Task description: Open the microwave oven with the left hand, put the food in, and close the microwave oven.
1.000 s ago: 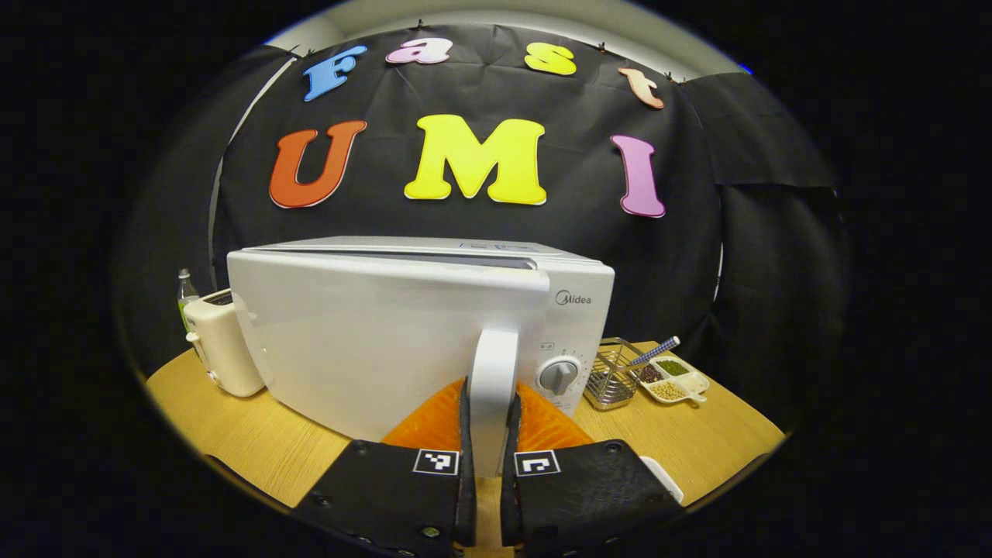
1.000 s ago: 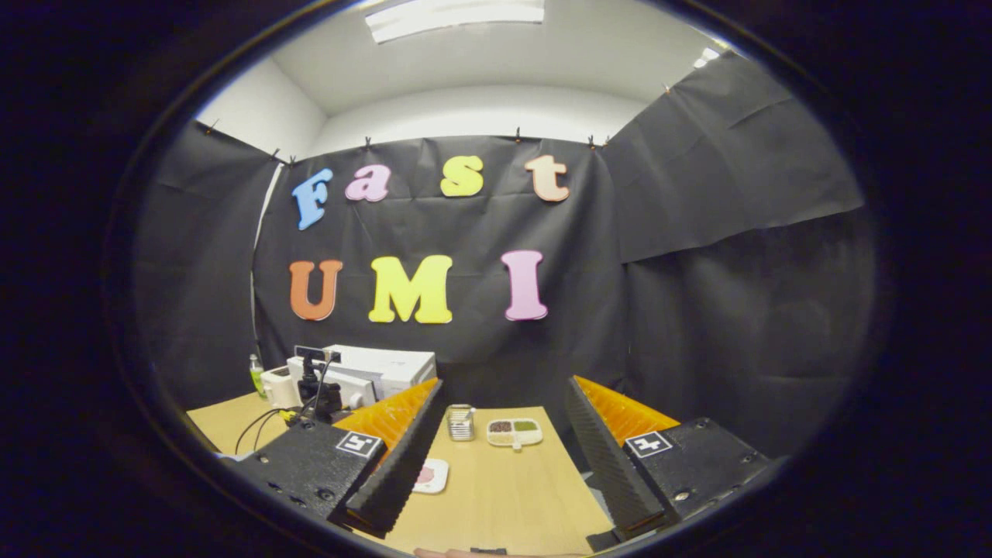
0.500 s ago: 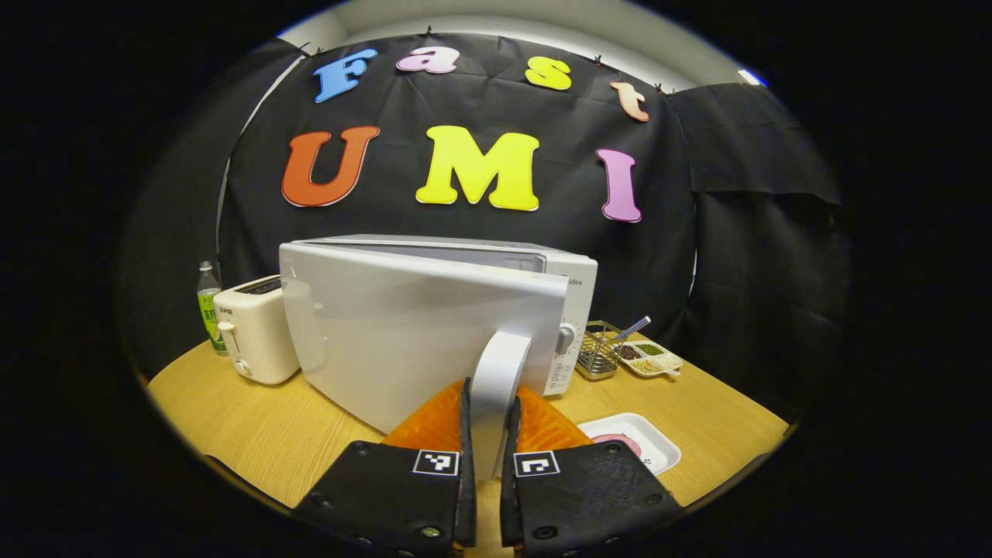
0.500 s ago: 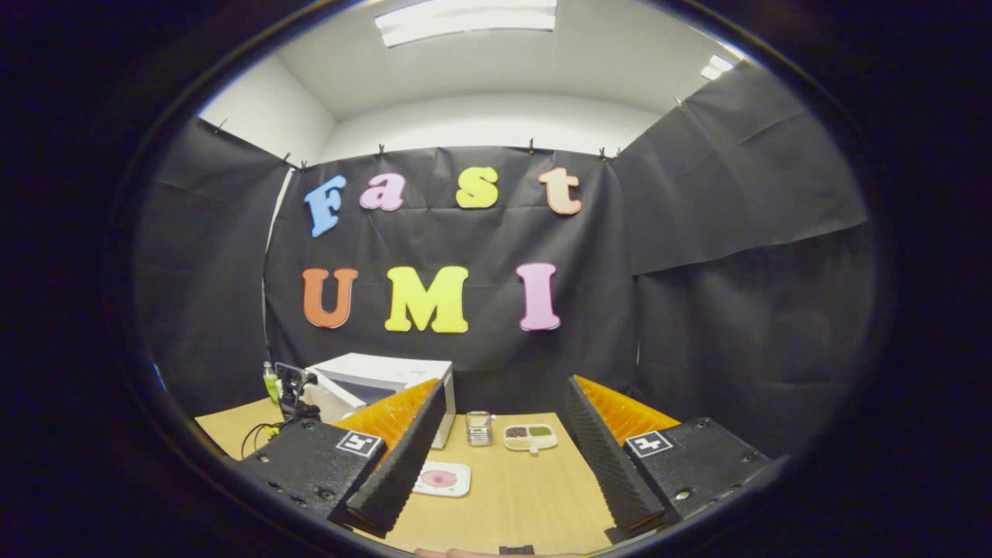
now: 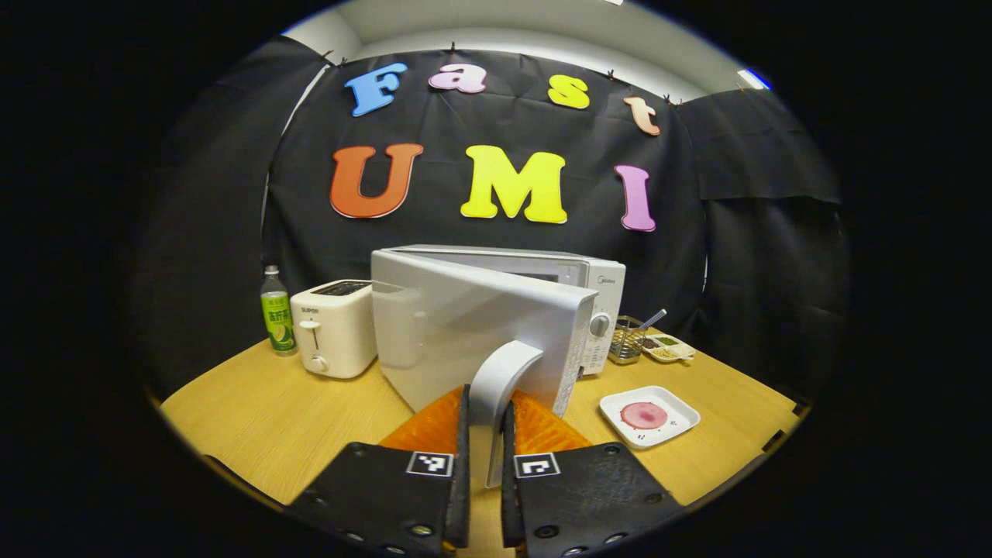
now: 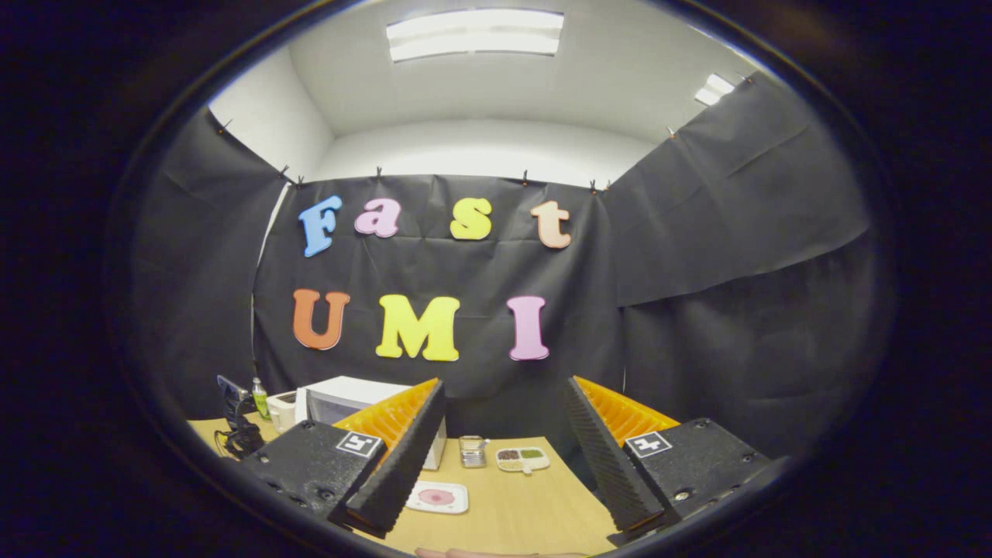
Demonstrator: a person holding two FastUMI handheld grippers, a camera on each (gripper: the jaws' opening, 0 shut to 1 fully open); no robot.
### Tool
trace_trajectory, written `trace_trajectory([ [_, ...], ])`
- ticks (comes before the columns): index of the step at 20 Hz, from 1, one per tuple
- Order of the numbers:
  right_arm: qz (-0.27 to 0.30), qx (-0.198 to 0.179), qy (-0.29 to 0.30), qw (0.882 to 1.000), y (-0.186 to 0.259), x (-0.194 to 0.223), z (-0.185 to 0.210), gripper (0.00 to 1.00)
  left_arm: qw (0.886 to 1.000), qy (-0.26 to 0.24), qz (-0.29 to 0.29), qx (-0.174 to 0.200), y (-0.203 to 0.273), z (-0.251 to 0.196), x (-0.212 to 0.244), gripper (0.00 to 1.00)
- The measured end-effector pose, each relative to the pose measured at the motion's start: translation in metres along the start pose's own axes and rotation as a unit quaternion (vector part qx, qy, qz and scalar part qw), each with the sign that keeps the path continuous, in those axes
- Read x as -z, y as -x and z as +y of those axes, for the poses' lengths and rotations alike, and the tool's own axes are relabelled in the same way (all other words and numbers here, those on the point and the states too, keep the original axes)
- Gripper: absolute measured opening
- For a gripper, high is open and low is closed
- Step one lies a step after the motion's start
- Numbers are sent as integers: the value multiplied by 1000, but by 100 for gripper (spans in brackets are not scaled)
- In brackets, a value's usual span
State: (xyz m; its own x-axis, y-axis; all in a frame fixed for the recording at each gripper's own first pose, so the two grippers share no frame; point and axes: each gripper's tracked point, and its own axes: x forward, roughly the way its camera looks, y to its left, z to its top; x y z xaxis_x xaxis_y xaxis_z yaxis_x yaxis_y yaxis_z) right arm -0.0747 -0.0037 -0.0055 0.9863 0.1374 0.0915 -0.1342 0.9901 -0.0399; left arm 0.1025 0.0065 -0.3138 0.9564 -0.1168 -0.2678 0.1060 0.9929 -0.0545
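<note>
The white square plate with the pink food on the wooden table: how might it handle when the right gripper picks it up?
The white square plate looks stiff, shallow and probably light. Its low rim offers little to pinch, so slipping seems possible. The pink food lies loose and may slide if tilted.

Left tool (image 5: pixel 482 434) clamped closed; right tool (image 6: pixel 504 457) spread wide.

White microwave (image 5: pixel 496 310) with white handle (image 5: pixel 496 387). Cream-white toaster (image 5: pixel 333 325). Green-labelled clear bottle (image 5: pixel 277 319), white cap. White square plate (image 5: pixel 674 415) bearing pink food (image 5: pixel 643 415). Light wood-grain table (image 5: pixel 271 418). Silver wire basket (image 5: pixel 624 349). White divided dish (image 5: pixel 668 349) of green, tan and dark contents. Black-and-white square markers on each gripper body.
</note>
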Motion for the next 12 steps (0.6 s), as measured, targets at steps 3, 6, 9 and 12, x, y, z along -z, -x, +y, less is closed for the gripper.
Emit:
trace_trajectory([
  [3,10,-12,1,1000,-4,12,12,99,999,10,-17,-34,47,42,-6,32],
  [6,28,-12,4,1000,-14,28,18,99,998,5,-31,-62,86,72,-19,96],
  [9,54,-12,0,998,-28,45,25,99,997,4,-40,-73,115,82,-35,93],
  [12,86,-18,-2,996,-42,65,33,99,996,9,-59,-73,132,84,-53,93],
])
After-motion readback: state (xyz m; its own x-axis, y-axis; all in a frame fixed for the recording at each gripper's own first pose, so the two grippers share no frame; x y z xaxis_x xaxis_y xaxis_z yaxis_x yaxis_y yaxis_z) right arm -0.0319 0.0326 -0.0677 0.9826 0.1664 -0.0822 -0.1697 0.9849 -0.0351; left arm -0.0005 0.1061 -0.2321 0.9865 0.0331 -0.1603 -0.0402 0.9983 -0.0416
